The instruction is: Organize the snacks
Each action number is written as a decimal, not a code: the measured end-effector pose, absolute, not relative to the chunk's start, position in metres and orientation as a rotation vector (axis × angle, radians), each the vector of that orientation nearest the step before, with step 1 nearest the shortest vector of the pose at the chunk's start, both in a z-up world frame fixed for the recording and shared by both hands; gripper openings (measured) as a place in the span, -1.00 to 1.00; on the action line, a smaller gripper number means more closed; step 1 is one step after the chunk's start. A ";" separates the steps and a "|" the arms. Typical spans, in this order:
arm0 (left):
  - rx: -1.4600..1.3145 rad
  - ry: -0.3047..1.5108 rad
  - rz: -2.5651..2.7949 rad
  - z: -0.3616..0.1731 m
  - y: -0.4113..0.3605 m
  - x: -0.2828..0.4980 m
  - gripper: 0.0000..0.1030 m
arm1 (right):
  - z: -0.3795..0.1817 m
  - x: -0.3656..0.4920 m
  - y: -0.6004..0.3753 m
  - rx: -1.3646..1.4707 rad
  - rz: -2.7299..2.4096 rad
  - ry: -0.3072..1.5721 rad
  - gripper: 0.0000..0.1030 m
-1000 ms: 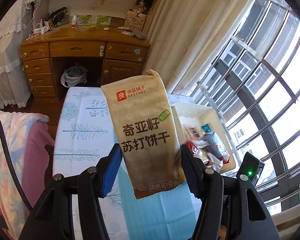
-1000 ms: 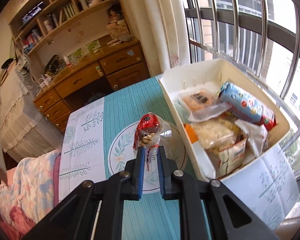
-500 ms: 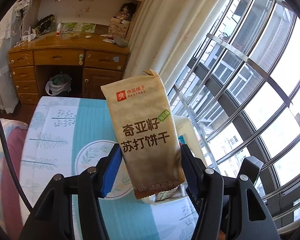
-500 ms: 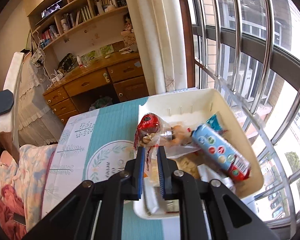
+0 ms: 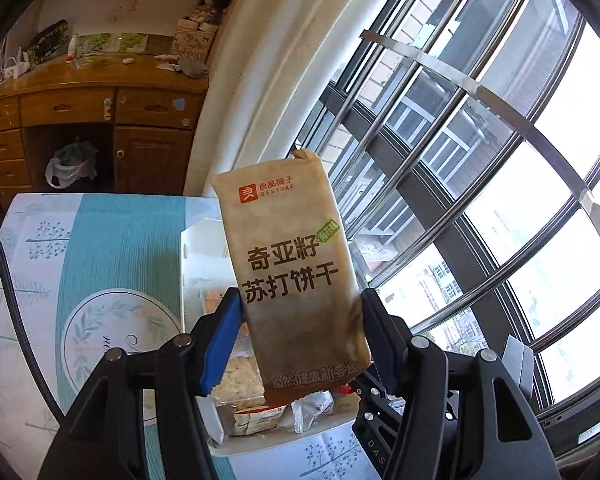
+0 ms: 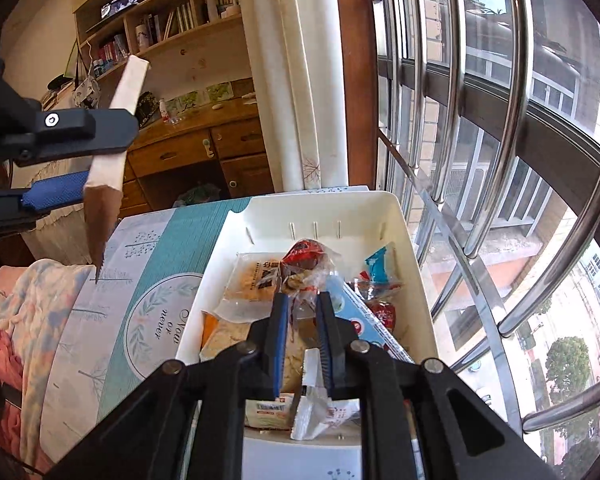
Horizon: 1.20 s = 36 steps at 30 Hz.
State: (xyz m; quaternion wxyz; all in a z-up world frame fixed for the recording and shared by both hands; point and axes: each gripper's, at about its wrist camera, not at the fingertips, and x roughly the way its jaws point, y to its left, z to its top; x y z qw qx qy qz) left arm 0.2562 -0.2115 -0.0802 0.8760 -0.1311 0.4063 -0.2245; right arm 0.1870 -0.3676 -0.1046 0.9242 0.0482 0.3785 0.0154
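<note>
My left gripper (image 5: 300, 312) is shut on a tan cracker packet (image 5: 292, 264) with Chinese print, held upright in the air above the white basket (image 5: 198, 248). In the right wrist view the same packet (image 6: 112, 152) shows edge-on at the upper left, off to the left of the basket (image 6: 412, 256). My right gripper (image 6: 303, 308) is shut on a clear snack bag with a red top (image 6: 306, 264), held over the basket, which holds several snack packets.
The basket sits on a table with a teal and white cloth (image 6: 168, 256), close to the barred window (image 6: 480, 120). A wooden desk with drawers (image 5: 92, 108) stands behind. A bed with a floral blanket (image 6: 24, 312) lies left.
Both grippers moved right toward the window. The right one carried the clear bag from over the cloth to above the basket. The left packet now hangs over the basket's near end.
</note>
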 end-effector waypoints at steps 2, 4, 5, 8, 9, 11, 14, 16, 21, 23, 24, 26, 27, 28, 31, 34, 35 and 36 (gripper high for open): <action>-0.267 0.854 -0.467 -0.082 -0.220 0.261 0.18 | -0.107 0.188 -0.375 0.108 0.036 0.785 -0.68; -0.261 0.858 -0.469 -0.083 -0.226 0.264 0.40 | -0.107 0.189 -0.381 0.119 0.032 0.782 -0.62; -0.259 0.857 -0.467 -0.083 -0.228 0.266 0.51 | -0.107 0.189 -0.383 0.124 0.028 0.777 -0.62; -0.258 0.859 -0.443 -0.082 -0.227 0.269 0.57 | -0.105 0.190 -0.388 0.145 0.034 0.759 -0.61; -0.260 0.862 -0.434 -0.082 -0.224 0.270 0.57 | -0.106 0.190 -0.388 0.148 0.033 0.761 -0.59; -0.270 0.869 -0.408 -0.084 -0.216 0.269 0.58 | -0.108 0.193 -0.386 0.154 0.037 0.777 -0.51; -0.281 0.882 -0.351 -0.087 -0.199 0.266 0.58 | -0.112 0.194 -0.381 0.170 0.043 0.801 -0.24; -0.304 0.893 -0.314 -0.092 -0.182 0.261 0.58 | -0.115 0.192 -0.375 0.191 0.052 0.813 -0.11; -0.373 0.941 -0.229 -0.112 -0.135 0.243 0.58 | -0.121 0.186 -0.352 0.211 0.063 0.848 0.06; -0.385 0.964 -0.191 -0.121 -0.113 0.233 0.58 | -0.124 0.180 -0.338 0.202 0.057 0.856 0.20; -0.394 0.976 -0.176 -0.125 -0.101 0.227 0.59 | -0.125 0.177 -0.332 0.196 0.048 0.860 0.21; -0.417 1.006 -0.141 -0.136 -0.074 0.212 0.68 | -0.129 0.170 -0.315 0.192 0.031 0.873 0.27; -0.431 1.015 -0.129 -0.142 -0.059 0.202 0.68 | -0.130 0.166 -0.308 0.192 0.027 0.880 0.29; -0.439 1.021 -0.124 -0.146 -0.046 0.194 0.68 | -0.130 0.161 -0.300 0.191 0.022 0.886 0.32; -0.436 1.040 -0.106 -0.154 -0.007 0.166 0.69 | -0.131 0.143 -0.277 0.200 0.022 0.888 0.39; -0.419 1.063 -0.082 -0.158 0.029 0.139 0.69 | -0.130 0.124 -0.255 0.223 0.036 0.922 0.41; -0.417 1.068 -0.073 -0.158 0.041 0.129 0.70 | -0.130 0.117 -0.249 0.231 0.043 0.934 0.42; -0.416 1.070 -0.064 -0.157 0.052 0.118 0.70 | -0.128 0.108 -0.241 0.236 0.050 0.943 0.44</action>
